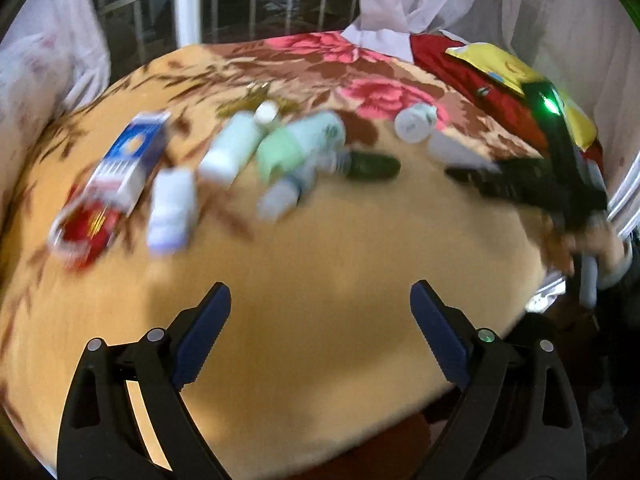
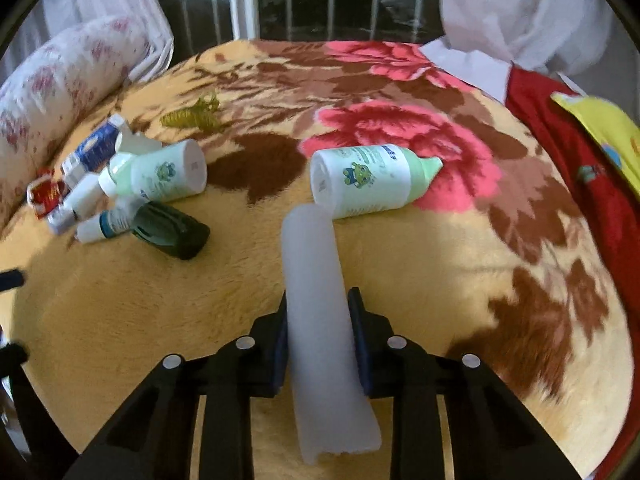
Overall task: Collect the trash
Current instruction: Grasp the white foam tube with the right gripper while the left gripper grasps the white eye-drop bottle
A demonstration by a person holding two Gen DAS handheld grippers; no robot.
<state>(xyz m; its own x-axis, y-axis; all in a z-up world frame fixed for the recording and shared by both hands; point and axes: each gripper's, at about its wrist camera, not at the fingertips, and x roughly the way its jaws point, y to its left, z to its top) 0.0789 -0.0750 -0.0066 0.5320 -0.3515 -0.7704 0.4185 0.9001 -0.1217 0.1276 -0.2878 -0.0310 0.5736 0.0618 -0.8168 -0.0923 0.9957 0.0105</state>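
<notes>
The right hand-held gripper is clenched on a translucent white tube, pads pressing both its sides, the tube running forward past the fingertips over the bed. Just beyond the tube's far end lies a frog-label bottle with a pale green cap, on its side on a pink flower of the blanket. Ahead and to the left of this hand-held gripper sits the main pile: a second frog-label bottle, a dark green bottle touching a small white dropper bottle, a blue-and-white carton and a red packet — crowded together near the floral pillow.

The left hand-held gripper hangs released, jaws spread wide with nothing between them, bare yellow blanket beneath. Its view is motion-blurred, yet it shows what the other cannot: the right hand-held gripper's black body far to its right at the bed's edge, with a hand behind it. The pile lies ahead and to its left, the carton and red packet nearest that side.

Open room — a broad clear stretch of blanket lies between both hand-held grippers and the pile. A white railing closes the far edge; a red cloth and a yellow cloth lie along the right edge.
</notes>
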